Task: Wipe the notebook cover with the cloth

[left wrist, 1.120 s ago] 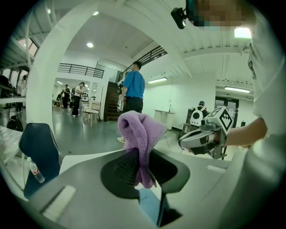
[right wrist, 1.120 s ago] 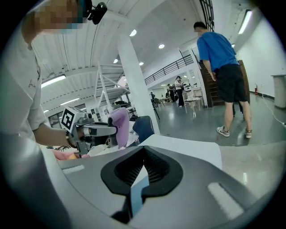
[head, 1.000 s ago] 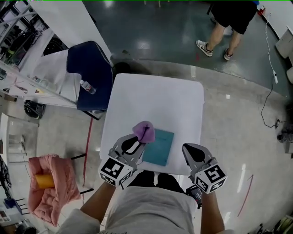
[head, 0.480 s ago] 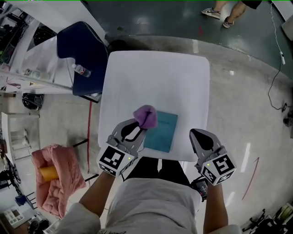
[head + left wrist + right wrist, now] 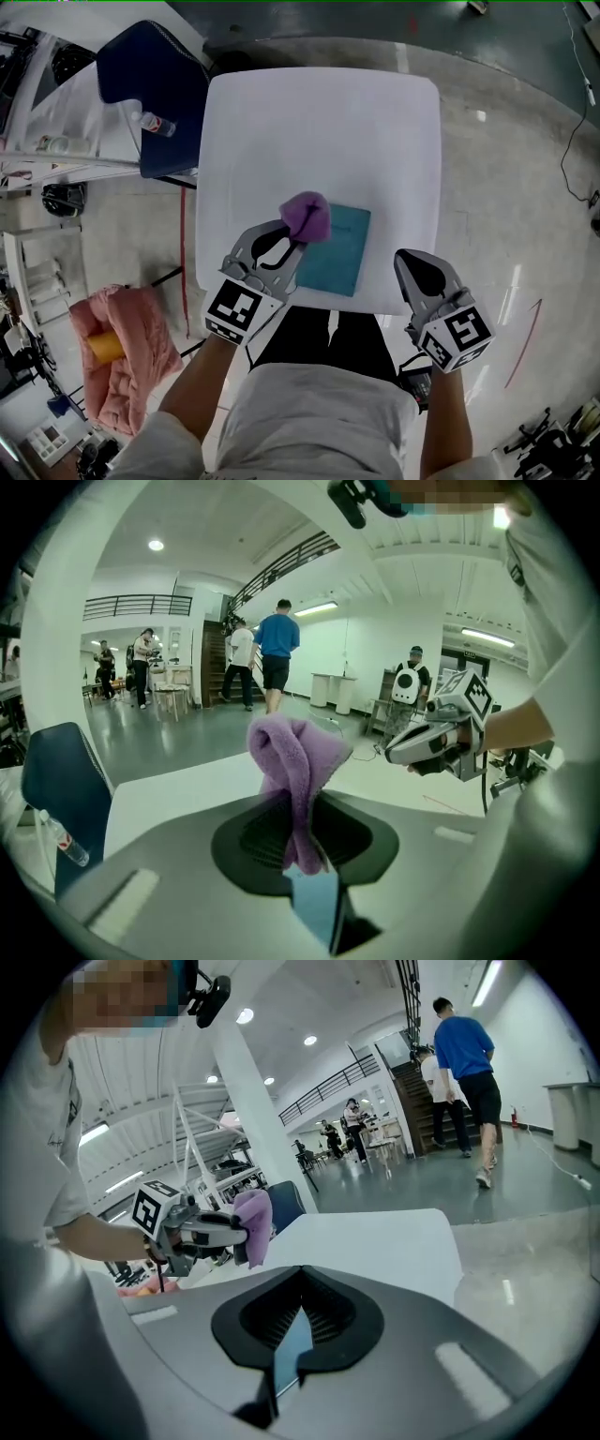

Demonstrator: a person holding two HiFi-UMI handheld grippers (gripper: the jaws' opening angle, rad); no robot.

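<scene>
A teal notebook [image 5: 339,251] lies flat near the front edge of the white table [image 5: 319,131]. My left gripper [image 5: 296,232] is shut on a bunched purple cloth [image 5: 307,216], which hangs at the notebook's far left corner. In the left gripper view the cloth [image 5: 295,761] stands up between the jaws. I cannot tell whether it touches the cover. My right gripper [image 5: 415,266] hovers by the table's front right corner, to the right of the notebook, with its jaws together and nothing in them. The right gripper view shows the left gripper [image 5: 202,1232] with the cloth [image 5: 251,1224].
A dark blue chair [image 5: 155,80] with a water bottle [image 5: 153,123] on it stands at the table's far left. A pink cloth heap [image 5: 136,361] with an orange object [image 5: 103,347] lies on the floor at left. People [image 5: 277,658] walk in the hall beyond.
The head view has swung, so the table sits higher in the frame. The cloth stays at the notebook's far left corner, and both grippers keep their places beside it.
</scene>
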